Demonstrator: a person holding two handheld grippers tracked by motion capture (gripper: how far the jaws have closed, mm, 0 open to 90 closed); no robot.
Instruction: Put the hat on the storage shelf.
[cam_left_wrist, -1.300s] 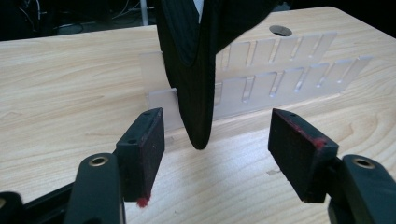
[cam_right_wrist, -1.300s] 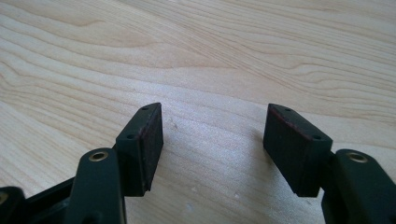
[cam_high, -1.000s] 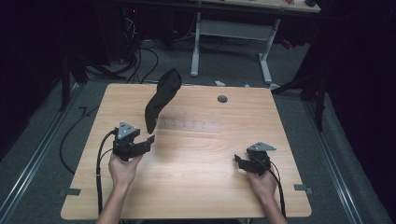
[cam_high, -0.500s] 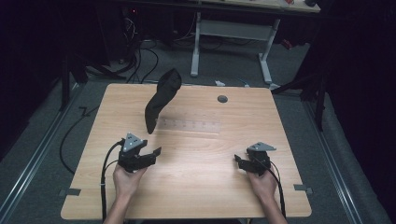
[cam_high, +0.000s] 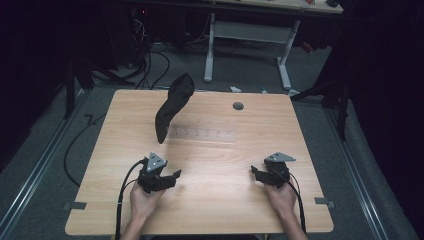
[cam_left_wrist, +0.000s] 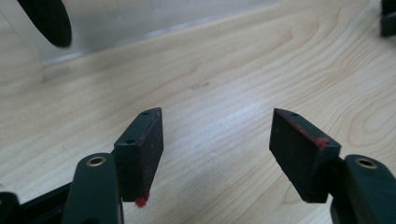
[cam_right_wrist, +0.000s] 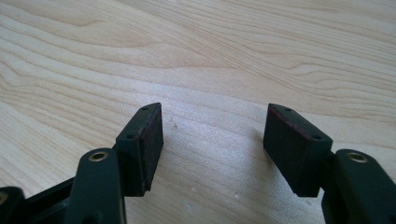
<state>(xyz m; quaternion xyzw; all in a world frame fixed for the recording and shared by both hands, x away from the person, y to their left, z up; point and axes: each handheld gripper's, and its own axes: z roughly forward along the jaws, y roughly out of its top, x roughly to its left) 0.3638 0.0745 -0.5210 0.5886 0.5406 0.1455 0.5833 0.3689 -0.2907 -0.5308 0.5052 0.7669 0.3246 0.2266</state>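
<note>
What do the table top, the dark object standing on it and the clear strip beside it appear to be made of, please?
Table top: light wood or wood-look laminate, with visible grain and a slight sheen. Dark object: matte black, possibly fabric or rubber; unclear. Clear strip: transparent plastic, probably acrylic, since the grain shows through.

left tool (cam_left_wrist: 217, 154): jaws apart, empty | wooden table (cam_left_wrist: 224, 79) beneath | dark object (cam_left_wrist: 46, 18) top left

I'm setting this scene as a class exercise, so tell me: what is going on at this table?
A person sits at a wooden table with a claw in each hand. The left claw and the right claw both rest low near the table's front edge, jaws open and holding nothing. Farther back, a dark, sock-like cloth stands draped over a clear plastic stand. Neither claw touches it.
</note>
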